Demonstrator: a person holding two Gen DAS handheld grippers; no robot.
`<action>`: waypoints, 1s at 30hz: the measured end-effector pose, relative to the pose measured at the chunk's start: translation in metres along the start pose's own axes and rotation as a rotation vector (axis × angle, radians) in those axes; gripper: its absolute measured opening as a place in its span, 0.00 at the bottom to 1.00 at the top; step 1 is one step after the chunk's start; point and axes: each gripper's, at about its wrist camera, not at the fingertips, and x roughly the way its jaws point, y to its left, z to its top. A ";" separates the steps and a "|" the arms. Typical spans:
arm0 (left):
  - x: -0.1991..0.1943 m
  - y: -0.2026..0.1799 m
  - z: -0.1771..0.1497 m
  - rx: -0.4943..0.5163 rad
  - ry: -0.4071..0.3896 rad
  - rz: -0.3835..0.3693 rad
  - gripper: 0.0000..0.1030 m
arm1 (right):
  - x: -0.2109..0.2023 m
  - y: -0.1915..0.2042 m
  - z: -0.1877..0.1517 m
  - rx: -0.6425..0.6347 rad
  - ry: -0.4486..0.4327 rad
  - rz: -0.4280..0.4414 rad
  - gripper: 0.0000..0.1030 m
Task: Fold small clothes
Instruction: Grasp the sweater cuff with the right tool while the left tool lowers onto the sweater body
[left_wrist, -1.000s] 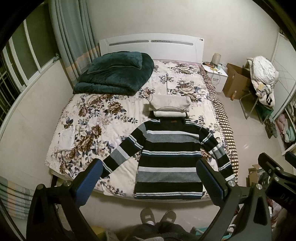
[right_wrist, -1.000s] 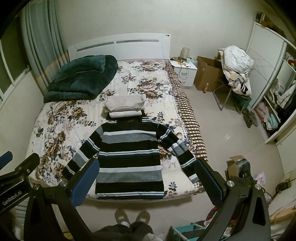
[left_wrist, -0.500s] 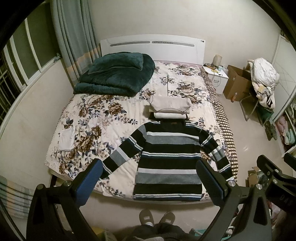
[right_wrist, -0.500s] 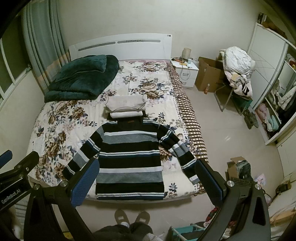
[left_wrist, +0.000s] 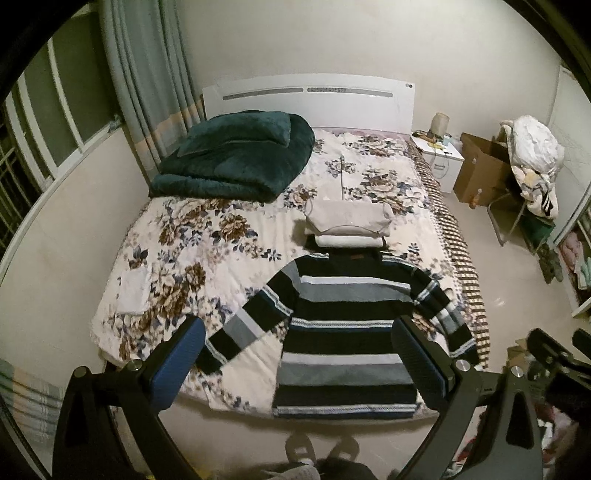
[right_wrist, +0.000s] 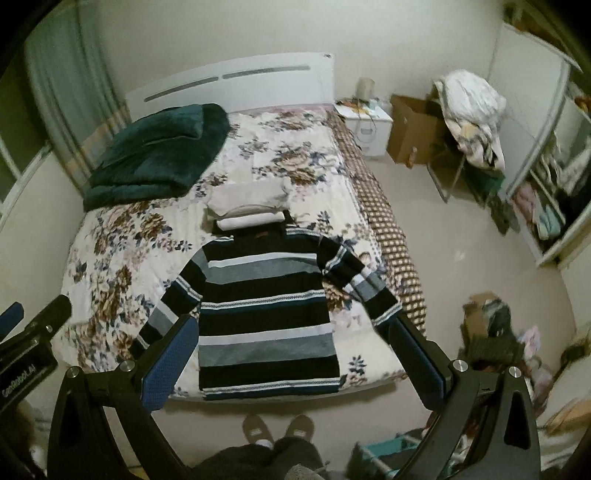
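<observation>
Looking from the left wrist, a white cloth lay flat near the bed's left edge and the window and curtain filled that side; the right wrist view was blurred and showed instead the open wardrobe, more bare floor beside the bed and clutter near the foot corner. The sweater lay spread flat, face up, on the bed, its hem along the foot edge, both sleeves angled outward, the right cuff reaching the bed's checked right border. Its collar touched a stack of folded clothes; a green blanket sat well apart by the headboard. The quilt to the left of the sweater lay bare. The left gripper hung above the foot edge, released, fingers spread wide with the sweater's body between them in view, touching nothing. The right gripper was likewise released and apart from the cloth, framing the lower body and hem. The person's shoes stood on the floor just below the hem.
</observation>
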 end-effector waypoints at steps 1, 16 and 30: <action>0.009 0.001 0.003 0.005 -0.001 0.001 1.00 | 0.011 -0.004 0.001 0.024 0.008 0.003 1.00; 0.279 -0.112 -0.033 0.078 0.153 0.089 1.00 | 0.352 -0.268 -0.098 0.629 0.290 -0.100 1.00; 0.467 -0.199 -0.111 0.167 0.335 0.118 1.00 | 0.609 -0.466 -0.222 0.981 0.429 -0.188 0.92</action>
